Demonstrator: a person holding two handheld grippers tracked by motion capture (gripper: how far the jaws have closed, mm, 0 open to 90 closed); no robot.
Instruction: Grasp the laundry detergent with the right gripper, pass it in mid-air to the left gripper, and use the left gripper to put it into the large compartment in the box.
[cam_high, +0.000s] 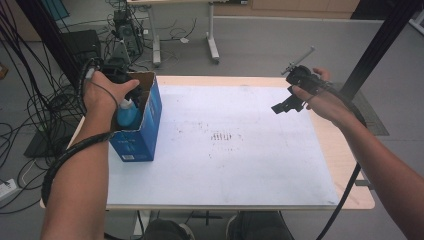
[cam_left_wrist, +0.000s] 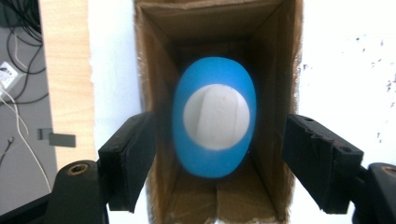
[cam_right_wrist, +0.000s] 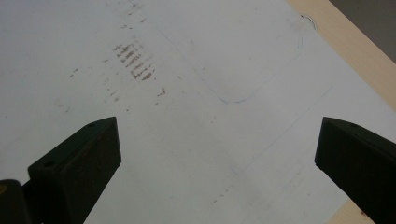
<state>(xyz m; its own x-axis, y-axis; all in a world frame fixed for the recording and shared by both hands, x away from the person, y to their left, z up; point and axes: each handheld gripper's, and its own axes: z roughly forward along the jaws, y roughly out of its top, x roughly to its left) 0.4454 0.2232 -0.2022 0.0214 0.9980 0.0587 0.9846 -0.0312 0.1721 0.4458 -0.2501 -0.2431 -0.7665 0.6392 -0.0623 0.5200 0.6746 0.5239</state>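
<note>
A blue cardboard box (cam_high: 145, 131) stands open-topped at the left of the white sheet (cam_high: 240, 165). Inside it a blue bottle (cam_high: 127, 115) with a white cap stands upright. In the left gripper view I look straight down into the box (cam_left_wrist: 275, 70) at the bottle (cam_left_wrist: 189, 149) and its cap (cam_left_wrist: 215, 116). My left gripper (cam_left_wrist: 219, 128) hovers above the box mouth, its jaws apart and clear of the bottle. In the high view the hand covers most of the left gripper (cam_high: 131, 91). My right gripper (cam_high: 286, 105) is held up over the sheet's far right, open and empty (cam_right_wrist: 217, 140).
The white sheet (cam_right_wrist: 196, 154) covers most of a wooden table (cam_high: 347, 170) and carries dark smudges (cam_high: 222, 136) near its middle. Cables and equipment crowd the floor at the left (cam_high: 30, 110). A black post (cam_high: 380, 40) rises at the right.
</note>
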